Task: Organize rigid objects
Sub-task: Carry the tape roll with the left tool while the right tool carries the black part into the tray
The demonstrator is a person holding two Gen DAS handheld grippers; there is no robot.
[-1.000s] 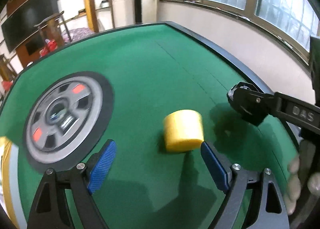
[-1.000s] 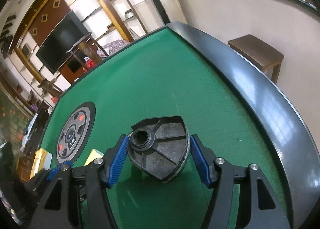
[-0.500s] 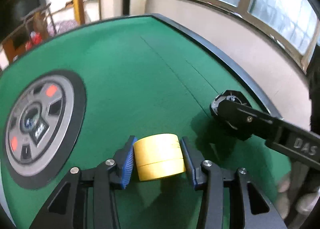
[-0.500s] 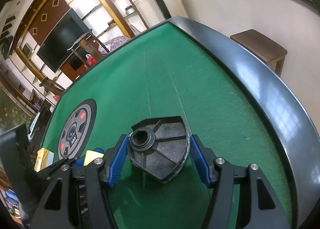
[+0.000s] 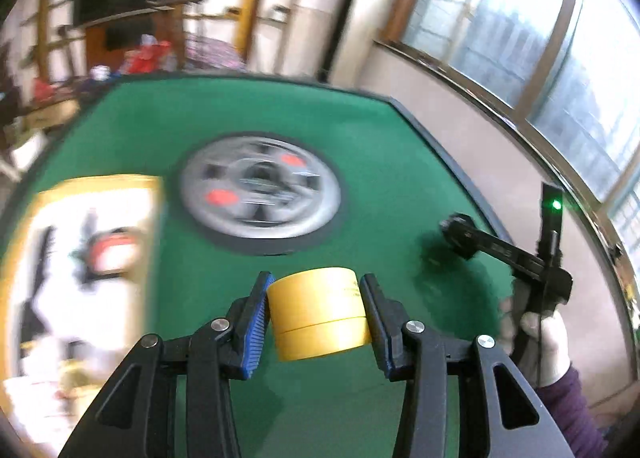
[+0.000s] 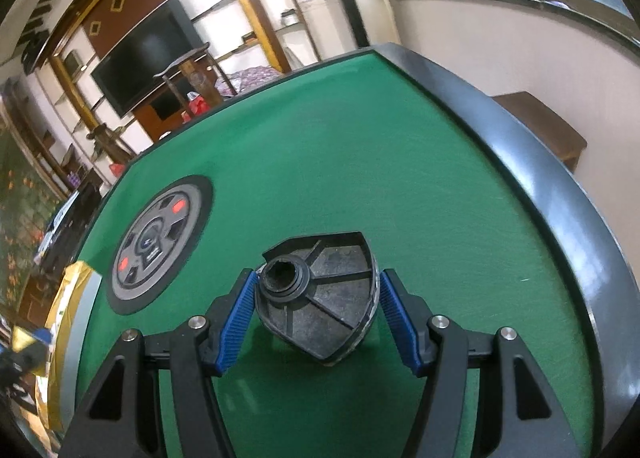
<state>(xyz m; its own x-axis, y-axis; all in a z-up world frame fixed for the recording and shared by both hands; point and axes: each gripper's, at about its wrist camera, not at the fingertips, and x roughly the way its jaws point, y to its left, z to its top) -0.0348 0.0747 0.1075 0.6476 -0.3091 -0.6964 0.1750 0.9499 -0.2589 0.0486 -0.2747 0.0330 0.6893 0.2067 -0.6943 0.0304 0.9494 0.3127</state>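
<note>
A green felt table [image 6: 360, 162] with a dark raised rim fills most of what can be seen. Printed flat on the felt is a grey wheel graphic [image 6: 154, 246] inside a black ring, with two red patches on it. At the left side lies a yellow-edged box or card [image 5: 88, 258], too blurred to read.

The black plastic piece [image 6: 320, 298] is a dusty, shield-shaped part — rounded at one end, pointed at the other, with raised ribs fanning from a round socketed hub. It sits squarely between the blue pads of the right gripper [image 6: 316, 314], which is clamped on its two sides; whether it rests on the felt or hangs just above cannot be told.

Smaller is the yellow tape roll [image 5: 318, 312], a squat cylinder with a seam running round it and a little dark print on its side. The left gripper [image 5: 316, 318] has just closed onto it — its pads press the roll's left and right flanks, and the roll is held above the felt, in front of the wheel graphic.

A hand [image 5: 548, 346] in a dark purple sleeve grips the right tool's handle.
</note>
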